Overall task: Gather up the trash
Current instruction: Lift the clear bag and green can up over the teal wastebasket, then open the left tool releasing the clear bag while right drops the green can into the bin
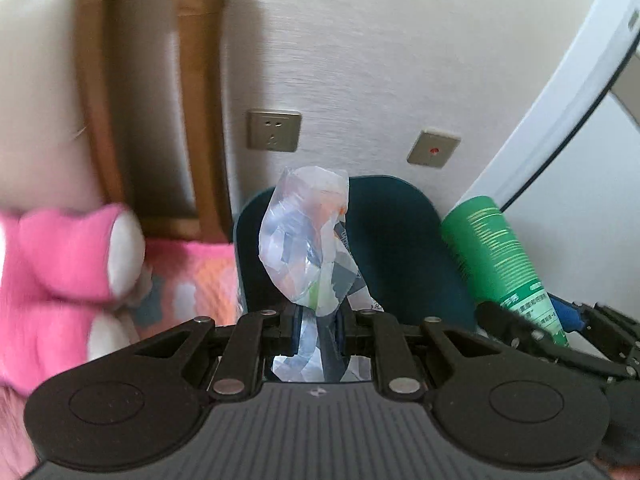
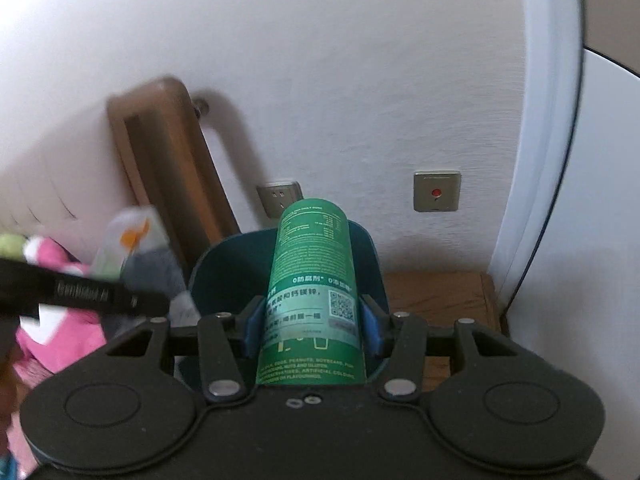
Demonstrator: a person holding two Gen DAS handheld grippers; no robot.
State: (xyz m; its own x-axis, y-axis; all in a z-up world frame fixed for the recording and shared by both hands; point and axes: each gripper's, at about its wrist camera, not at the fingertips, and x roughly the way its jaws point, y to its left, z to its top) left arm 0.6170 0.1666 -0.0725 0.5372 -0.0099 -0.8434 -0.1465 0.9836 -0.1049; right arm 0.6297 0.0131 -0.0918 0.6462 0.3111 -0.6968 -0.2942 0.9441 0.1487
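Note:
My left gripper is shut on a crumpled clear plastic wrapper, held upright in front of a dark teal trash bin. My right gripper is shut on a green cylindrical can, held over the teal bin. In the left wrist view the green can and the right gripper show at the right of the bin. In the right wrist view the wrapper and the left gripper's black arm show at the left, blurred.
A wooden bed frame leans against the wall at the left, with a pink plush toy and pink bedding. Two wall plates are above the bin. A wooden nightstand is right of the bin, a white door frame beyond.

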